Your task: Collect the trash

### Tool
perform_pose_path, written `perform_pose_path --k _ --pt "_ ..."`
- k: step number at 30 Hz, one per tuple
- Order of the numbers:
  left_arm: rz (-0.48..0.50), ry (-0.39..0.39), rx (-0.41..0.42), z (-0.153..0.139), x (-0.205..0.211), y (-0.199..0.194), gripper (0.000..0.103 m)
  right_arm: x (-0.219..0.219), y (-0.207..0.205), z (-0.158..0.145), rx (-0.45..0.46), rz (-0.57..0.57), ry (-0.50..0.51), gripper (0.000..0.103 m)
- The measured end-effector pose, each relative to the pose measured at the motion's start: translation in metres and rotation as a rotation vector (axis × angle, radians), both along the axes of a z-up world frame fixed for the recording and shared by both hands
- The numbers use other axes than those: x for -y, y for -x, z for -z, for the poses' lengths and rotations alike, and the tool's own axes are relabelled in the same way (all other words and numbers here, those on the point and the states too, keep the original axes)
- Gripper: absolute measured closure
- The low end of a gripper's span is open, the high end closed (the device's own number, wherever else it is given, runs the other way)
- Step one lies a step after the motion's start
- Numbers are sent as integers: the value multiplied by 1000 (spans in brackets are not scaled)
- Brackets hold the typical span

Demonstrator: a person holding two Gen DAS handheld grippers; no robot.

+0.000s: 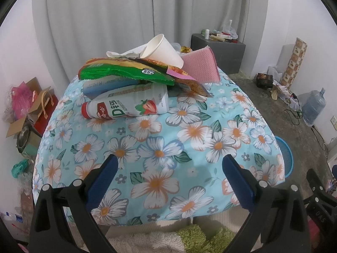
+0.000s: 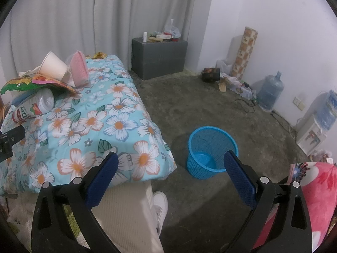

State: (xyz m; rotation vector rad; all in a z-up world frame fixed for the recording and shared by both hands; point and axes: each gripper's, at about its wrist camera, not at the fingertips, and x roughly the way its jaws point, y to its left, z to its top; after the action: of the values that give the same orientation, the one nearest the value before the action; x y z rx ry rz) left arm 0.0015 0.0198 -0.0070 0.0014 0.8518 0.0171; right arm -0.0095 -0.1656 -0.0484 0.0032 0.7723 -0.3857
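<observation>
**Trash still piled on the table, basket still empty**

Both grippers stand wide apart and hold nothing. The left gripper [image 1: 168,175] hovers over the near part of the flowered tablecloth [image 1: 189,135], with the trash heap ahead of it and a little to its left, well beyond its fingertips. The right gripper [image 2: 170,172] hangs past the table's corner, above the floor, and the blue mesh basket [image 2: 212,147] sits on the floor just ahead of it, between its fingers in the view and nearer the right one.

The heap has not been touched, as far as can be judged. A strawberry yogurt drink bottle [image 1: 126,106] lies on its side at the bottom, its red cap pointing left. A blue-and-white carton [image 1: 109,84] rests over it, then a green snack bag [image 1: 118,71] and other flattened wrappers, and a white paper cup [image 1: 162,51] tips on top beside a crumpled tissue [image 1: 124,52]. A pink sponge cloth [image 1: 202,65] leans at the right of the pile.

The basket shows only its bare blue bottom, so nothing seems collected yet. The whole task appears to lie ahead: every item still needs picking and dropping.
</observation>
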Motion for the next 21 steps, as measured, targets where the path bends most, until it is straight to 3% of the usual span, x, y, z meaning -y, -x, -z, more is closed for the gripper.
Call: perform_pose_path --k 9,15,21 --pt "0 0 -2 1 -1 0 6 -1 -1 1 0 -1 -3 8" --pt "-1 -2 1 2 -4 1 6 -2 -3 3 9 -21 -58 8" --pt "-8 -13 69 -8 -22 -3 6 -5 -14 -5 45 -46 -85 8"
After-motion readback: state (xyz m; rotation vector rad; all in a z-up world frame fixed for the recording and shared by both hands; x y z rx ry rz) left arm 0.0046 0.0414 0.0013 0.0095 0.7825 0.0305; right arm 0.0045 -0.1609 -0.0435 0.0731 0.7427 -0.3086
